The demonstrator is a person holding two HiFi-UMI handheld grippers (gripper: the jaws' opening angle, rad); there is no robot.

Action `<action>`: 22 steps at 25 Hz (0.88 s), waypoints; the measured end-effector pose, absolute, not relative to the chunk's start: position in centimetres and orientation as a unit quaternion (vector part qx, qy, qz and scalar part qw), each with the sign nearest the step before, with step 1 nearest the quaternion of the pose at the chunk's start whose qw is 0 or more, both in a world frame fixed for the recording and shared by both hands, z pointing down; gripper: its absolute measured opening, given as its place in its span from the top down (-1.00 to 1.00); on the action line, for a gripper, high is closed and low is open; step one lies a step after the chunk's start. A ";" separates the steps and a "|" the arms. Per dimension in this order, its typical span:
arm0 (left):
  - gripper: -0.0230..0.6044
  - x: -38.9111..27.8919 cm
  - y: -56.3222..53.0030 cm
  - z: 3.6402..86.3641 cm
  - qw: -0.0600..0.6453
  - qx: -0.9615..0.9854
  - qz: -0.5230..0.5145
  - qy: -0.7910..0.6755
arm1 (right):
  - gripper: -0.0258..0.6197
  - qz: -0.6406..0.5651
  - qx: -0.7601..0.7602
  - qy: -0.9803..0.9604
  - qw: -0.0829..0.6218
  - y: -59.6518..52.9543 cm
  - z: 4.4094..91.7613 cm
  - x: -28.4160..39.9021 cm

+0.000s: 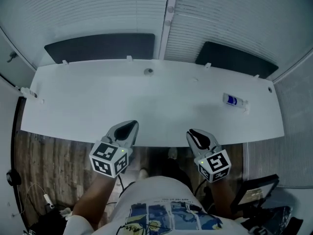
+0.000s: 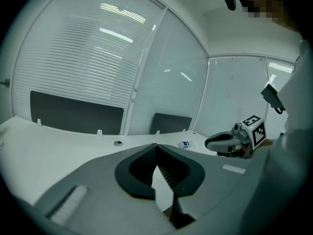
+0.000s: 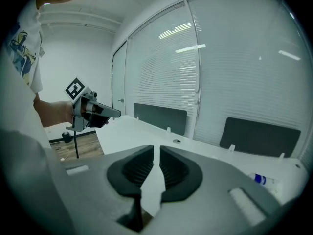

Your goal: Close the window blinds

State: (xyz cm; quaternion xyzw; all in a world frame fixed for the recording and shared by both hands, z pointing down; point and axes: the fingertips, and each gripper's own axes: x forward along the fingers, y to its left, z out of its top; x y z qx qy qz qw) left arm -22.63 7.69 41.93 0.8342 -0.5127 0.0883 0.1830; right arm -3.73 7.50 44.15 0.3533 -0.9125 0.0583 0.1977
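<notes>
Our left gripper (image 1: 131, 126) is closed and empty, our right gripper (image 1: 192, 132) barely parted. Reaching the upper-frame blinds (image 1: 98, 9), we might knock the bottle (image 1: 234, 101)

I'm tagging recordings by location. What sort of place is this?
Most likely an office workroom: a long white desk with a cable hole, dark divider panels standing along its back edge, and walls behind them covered by slatted blinds.
</notes>
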 end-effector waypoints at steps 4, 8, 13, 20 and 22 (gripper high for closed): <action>0.91 -23.6 11.4 42.4 0.178 0.842 0.096 -0.501 | 0.81 0.064 0.364 -0.908 0.198 11.4 44.5 -5.0; 0.91 -23.7 13.1 42.8 0.182 0.844 0.098 -0.495 | 0.81 0.070 0.362 -0.907 0.201 13.2 44.8 -5.5; 0.91 -23.0 15.2 42.2 0.170 0.848 0.099 -0.493 | 0.81 0.061 0.361 -0.909 0.201 14.9 44.1 -5.2; 0.91 -20.7 17.9 41.2 0.169 0.850 0.095 -0.490 | 0.81 0.055 0.357 -0.912 0.195 17.6 43.1 -3.5; 0.91 -19.7 18.6 41.1 0.169 0.850 0.095 -0.489 | 0.81 0.053 0.358 -0.912 0.195 18.3 42.7 -2.6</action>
